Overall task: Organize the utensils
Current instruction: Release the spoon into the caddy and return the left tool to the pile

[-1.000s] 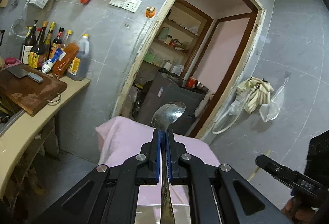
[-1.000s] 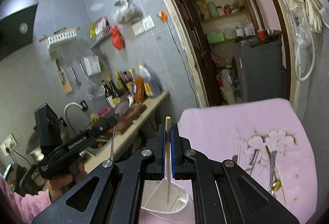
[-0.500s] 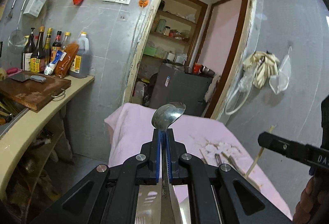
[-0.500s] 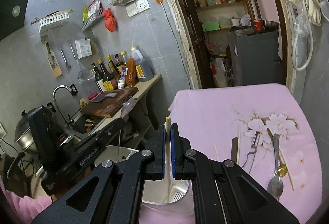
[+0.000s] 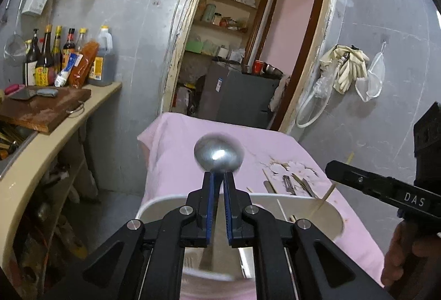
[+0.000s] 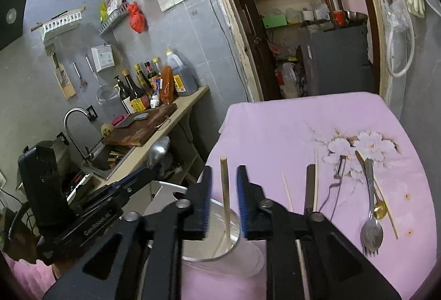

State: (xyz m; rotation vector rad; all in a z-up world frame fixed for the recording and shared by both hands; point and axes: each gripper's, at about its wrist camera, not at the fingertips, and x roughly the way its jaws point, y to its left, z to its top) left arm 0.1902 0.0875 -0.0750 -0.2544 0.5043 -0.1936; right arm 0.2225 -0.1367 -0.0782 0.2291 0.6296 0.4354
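Note:
A white utensil holder stands on the pink tablecloth; it also shows in the right wrist view. My left gripper is just above it, jaws slightly parted around a steel spoon whose handle hangs into the holder. My right gripper is open above the holder, with a wooden chopstick standing free between its fingers, lower end in the holder. Loose utensils lie on the cloth: a steel spork, a gold spoon, a peeler and chopsticks.
The pink-clothed table fills the lower right. A beige counter with a wooden cutting board, a cleaver and sauce bottles runs along the left. A sink with a tap is beyond. An open doorway is behind the table.
Both grippers came down over the holder and opened. The right one let go of the chopstick, which now stands in the holder. The left jaws parted and the spoon slipped lower.

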